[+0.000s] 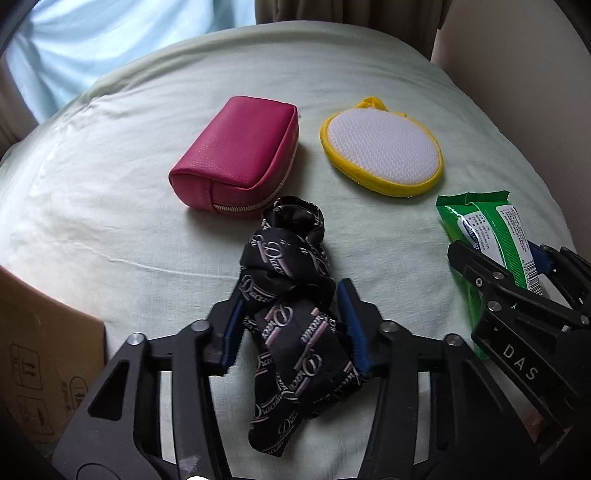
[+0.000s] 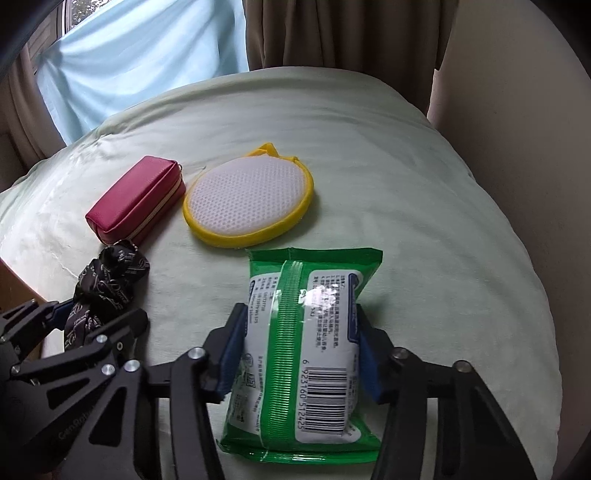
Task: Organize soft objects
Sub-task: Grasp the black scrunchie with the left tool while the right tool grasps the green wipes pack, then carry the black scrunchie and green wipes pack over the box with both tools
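Pale green bedsheet (image 1: 369,92) by curtains (image 2: 332,33); left hand-held gripper (image 1: 291,325) clasps scarf (image 1: 291,280), right hand-held gripper (image 2: 299,354) clasps wipes pack (image 2: 306,332).

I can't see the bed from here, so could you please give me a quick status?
Left gripper shut on black scarf. Right gripper shut on wipes pack. Pink pouch, yellow pad untouched. Nothing blocking.

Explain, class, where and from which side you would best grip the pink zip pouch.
Probably grip the pink zip pouch across its narrow width, coming from above with one pad on each long side. It lies flat, apart from the yellow-rimmed sponge pad, but the black patterned cloth crowds its near end.
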`<state>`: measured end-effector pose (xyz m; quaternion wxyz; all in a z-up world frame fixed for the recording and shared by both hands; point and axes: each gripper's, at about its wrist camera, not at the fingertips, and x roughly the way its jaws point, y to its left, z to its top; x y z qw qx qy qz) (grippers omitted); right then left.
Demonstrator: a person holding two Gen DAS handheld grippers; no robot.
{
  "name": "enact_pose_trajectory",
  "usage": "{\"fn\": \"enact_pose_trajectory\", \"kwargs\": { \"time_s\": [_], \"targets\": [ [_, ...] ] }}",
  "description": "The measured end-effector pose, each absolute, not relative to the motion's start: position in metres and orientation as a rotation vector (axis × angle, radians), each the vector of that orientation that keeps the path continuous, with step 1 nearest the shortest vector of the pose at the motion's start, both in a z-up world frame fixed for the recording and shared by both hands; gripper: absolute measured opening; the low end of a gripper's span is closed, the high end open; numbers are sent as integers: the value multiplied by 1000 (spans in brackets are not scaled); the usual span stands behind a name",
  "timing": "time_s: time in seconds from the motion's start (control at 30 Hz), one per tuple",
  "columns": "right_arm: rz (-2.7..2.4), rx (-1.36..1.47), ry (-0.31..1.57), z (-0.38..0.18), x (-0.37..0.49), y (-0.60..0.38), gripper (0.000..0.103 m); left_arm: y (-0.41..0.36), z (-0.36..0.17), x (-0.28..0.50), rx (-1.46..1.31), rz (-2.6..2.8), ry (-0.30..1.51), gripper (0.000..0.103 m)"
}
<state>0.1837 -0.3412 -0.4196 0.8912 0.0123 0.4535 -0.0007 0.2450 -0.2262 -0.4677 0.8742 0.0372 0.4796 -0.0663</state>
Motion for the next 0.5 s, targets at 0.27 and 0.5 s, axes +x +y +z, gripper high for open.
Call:
{"fn": "enact_pose_trajectory", "kwargs": {
  "time_s": [0.27, 0.5],
  "targets": [
    [-2, 50, 947, -415, 186, -347, 36, -226, -460, 247, 72, -127, 1013, 32],
    [-14, 66, 899, -380, 176, -353, 36, -225, -423, 237, 63, -137, 980, 32]
  ]
}}
